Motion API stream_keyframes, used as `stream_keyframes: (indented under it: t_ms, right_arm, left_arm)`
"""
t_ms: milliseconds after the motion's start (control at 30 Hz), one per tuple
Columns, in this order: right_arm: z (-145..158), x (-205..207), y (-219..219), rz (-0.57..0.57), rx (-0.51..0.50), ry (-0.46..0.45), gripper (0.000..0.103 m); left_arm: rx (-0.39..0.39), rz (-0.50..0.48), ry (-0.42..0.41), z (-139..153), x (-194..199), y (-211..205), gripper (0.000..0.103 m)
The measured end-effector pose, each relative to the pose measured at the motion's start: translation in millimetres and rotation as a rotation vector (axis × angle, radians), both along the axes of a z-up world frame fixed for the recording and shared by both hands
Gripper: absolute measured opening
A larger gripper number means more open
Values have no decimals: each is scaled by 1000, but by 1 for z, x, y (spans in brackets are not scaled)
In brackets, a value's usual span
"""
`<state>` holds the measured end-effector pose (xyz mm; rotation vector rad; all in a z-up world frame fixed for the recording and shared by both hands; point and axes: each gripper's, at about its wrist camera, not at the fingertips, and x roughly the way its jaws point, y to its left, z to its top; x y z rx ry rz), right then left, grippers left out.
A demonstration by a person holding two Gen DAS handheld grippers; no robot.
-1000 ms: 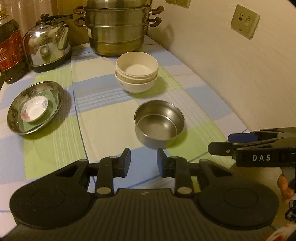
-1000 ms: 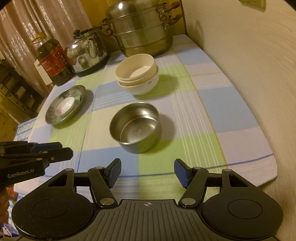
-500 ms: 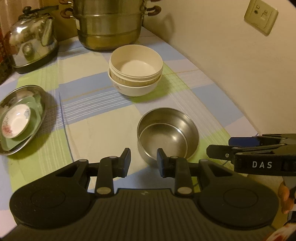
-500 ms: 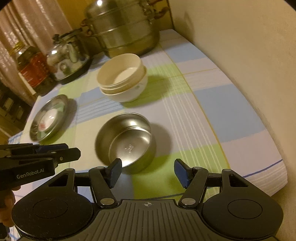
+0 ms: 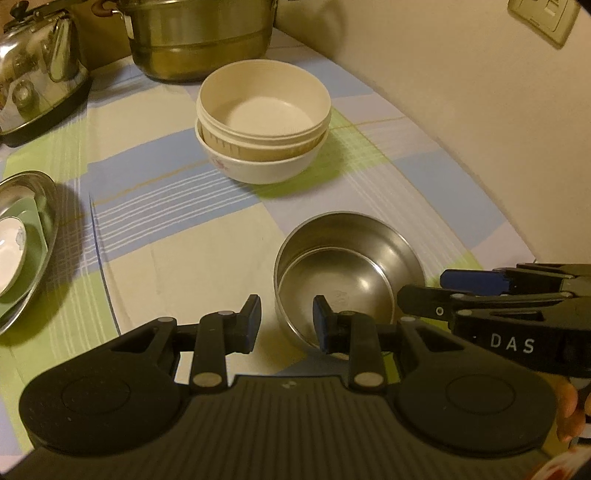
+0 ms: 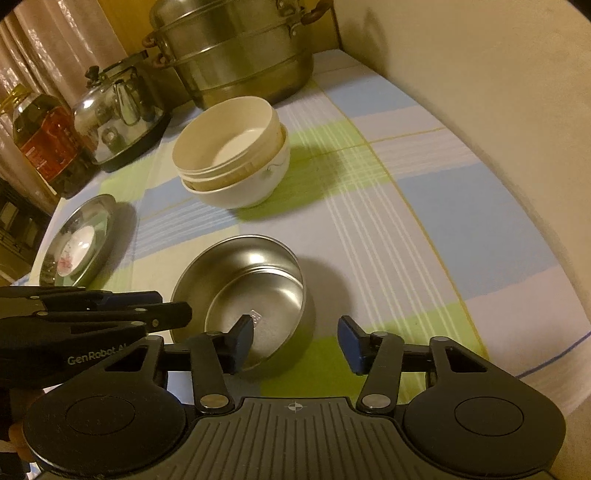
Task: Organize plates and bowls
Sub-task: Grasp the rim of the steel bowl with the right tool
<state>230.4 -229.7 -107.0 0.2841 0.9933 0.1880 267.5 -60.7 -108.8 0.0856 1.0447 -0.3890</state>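
Observation:
A steel bowl [image 5: 347, 273] [image 6: 255, 291] stands upright on the checked cloth, close in front of both grippers. My left gripper [image 5: 286, 319] straddles its near left rim, right finger inside and left finger outside, and the pads do not press on the wall. My right gripper [image 6: 295, 334] straddles the near right rim with its left finger inside. Its jaws are closing, still clear of the wall. Farther back sit stacked cream bowls [image 5: 262, 122] [image 6: 232, 155]. A steel plate [image 5: 48, 206] [image 6: 107, 221] at the left holds a green dish and a small white saucer.
A large steamer pot [image 6: 236, 59], a kettle [image 6: 118, 110] and an oil bottle [image 6: 44, 144] line the back of the table. A wall [image 6: 480, 92] runs along the right side, with a socket [image 5: 543, 18] on it. The cloth's edge hangs at the near right.
Both grippers have come forward and down onto the steel bowl, each now with one finger inside its rim. The right jaws have narrowed; the left jaws kept their gap.

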Motion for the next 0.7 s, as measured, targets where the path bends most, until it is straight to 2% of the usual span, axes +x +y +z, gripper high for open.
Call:
stream_keyframes:
  t_ms: [200,433,533,600,700]
  right_arm:
    - [-8,6,4,-1,-3,15,40]
    - [-12,12,9,-7,-13,13,36]
    - [-15,14,10,-14,-16,10,32]
    - [-16,15,9,-17,-17,8,23]
    - [-17,15,9,-24,-24,7,18]
  left_arm:
    - [6,-19,15,-8,7,-1,27]
    - [7,-26,26,-14,14,-1,25]
    - [11,-31,23,-16,15,-2,20]
    - [10,-34,27,-17,16,-2,16]
    - [3,-42,33,-17,16,-2,11]
